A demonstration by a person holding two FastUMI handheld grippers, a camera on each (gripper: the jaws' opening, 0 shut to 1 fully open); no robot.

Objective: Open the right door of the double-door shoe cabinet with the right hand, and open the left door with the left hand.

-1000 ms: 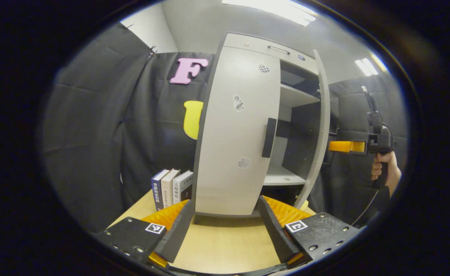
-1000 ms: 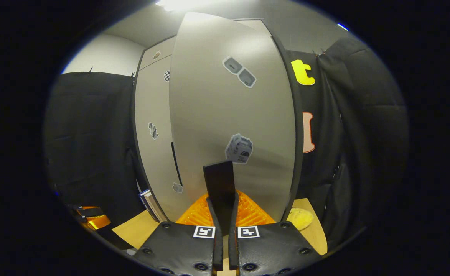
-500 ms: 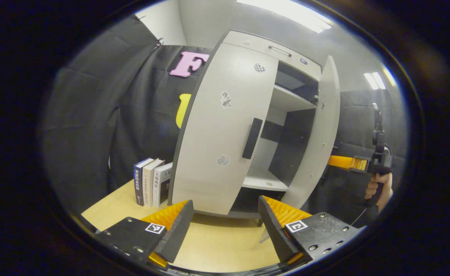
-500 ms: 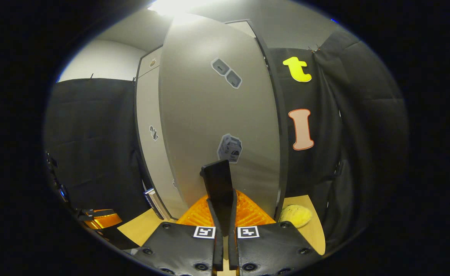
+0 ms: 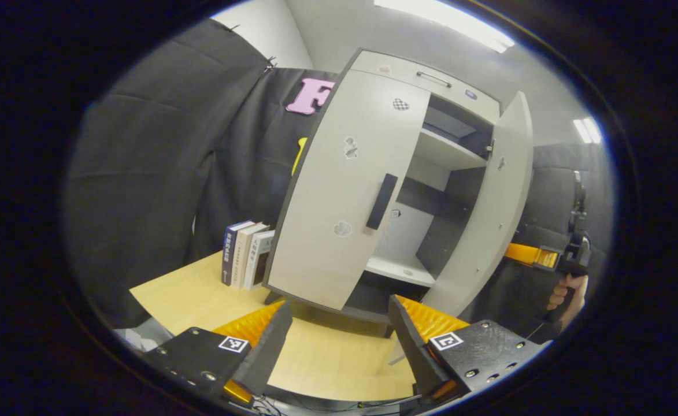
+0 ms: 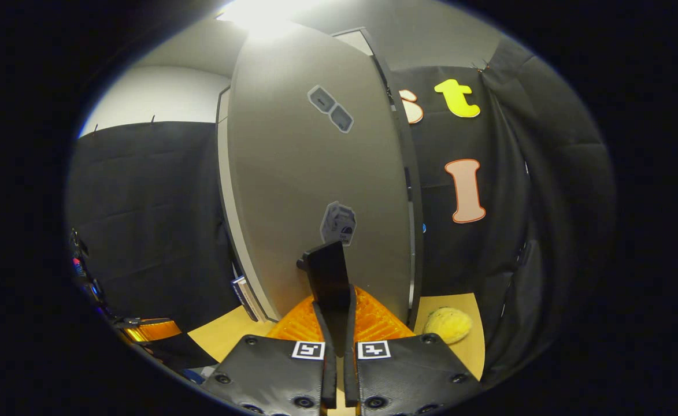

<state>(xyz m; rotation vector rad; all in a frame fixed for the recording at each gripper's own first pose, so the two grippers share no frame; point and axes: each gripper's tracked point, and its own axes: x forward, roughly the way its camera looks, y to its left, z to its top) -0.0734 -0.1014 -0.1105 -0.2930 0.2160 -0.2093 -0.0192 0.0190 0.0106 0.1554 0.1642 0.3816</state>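
The tall pale grey shoe cabinet [image 5: 339, 190] stands on the light wooden counter [image 5: 200, 294], straight ahead of the left claw [image 5: 339, 341]. Its right door [image 5: 489, 202] hangs wide open. The right claw [image 6: 334, 315] is clamped on that door's black bar handle [image 6: 327, 274]. The left door [image 5: 344, 190] is shut. Its black handle [image 5: 381, 201] runs up and down, ahead of the left claw and above it. The left claw's fingers are apart and hold nothing. It is the nearer one, so I think it reaches for that handle next.
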